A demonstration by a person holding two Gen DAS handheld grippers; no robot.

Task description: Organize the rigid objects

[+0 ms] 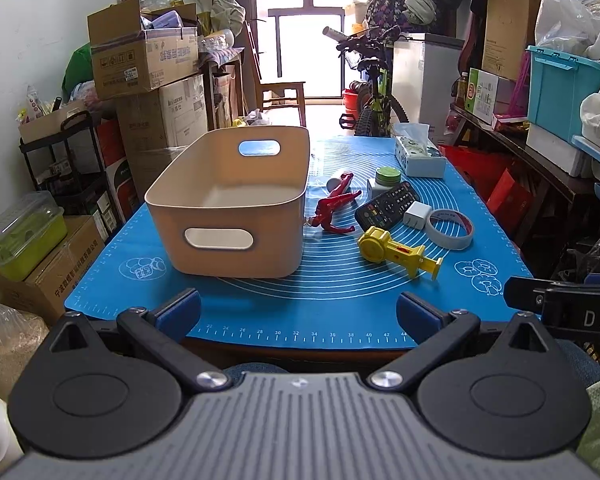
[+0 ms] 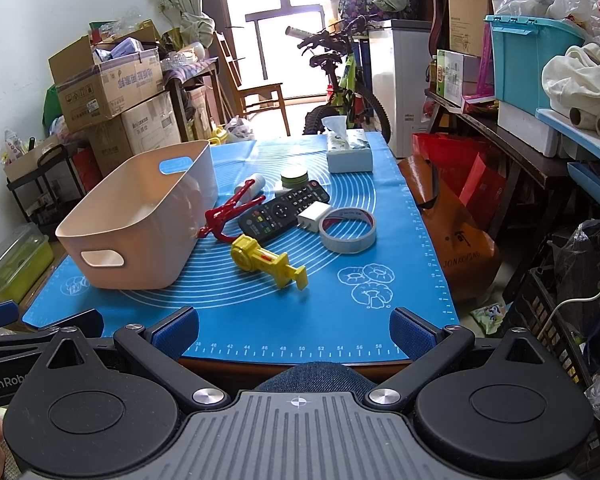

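An empty beige bin (image 1: 236,208) (image 2: 140,220) stands on the left of the blue mat (image 1: 340,292) (image 2: 340,308). To its right lie a red figure (image 1: 334,204) (image 2: 228,212), a black remote (image 1: 388,204) (image 2: 284,208), a white plug (image 1: 415,214) (image 2: 314,216), a tape roll (image 1: 450,228) (image 2: 348,230), a yellow toy (image 1: 396,252) (image 2: 266,260) and a green-lidded jar (image 1: 388,176) (image 2: 294,178). My left gripper (image 1: 298,312) is open and empty at the mat's near edge. My right gripper (image 2: 294,332) is open and empty there too.
A tissue box (image 1: 418,154) (image 2: 348,152) stands at the far end of the mat. Cardboard boxes (image 1: 148,64) are stacked left, a bicycle (image 1: 374,92) stands behind, and shelves with a teal tub (image 2: 528,52) line the right.
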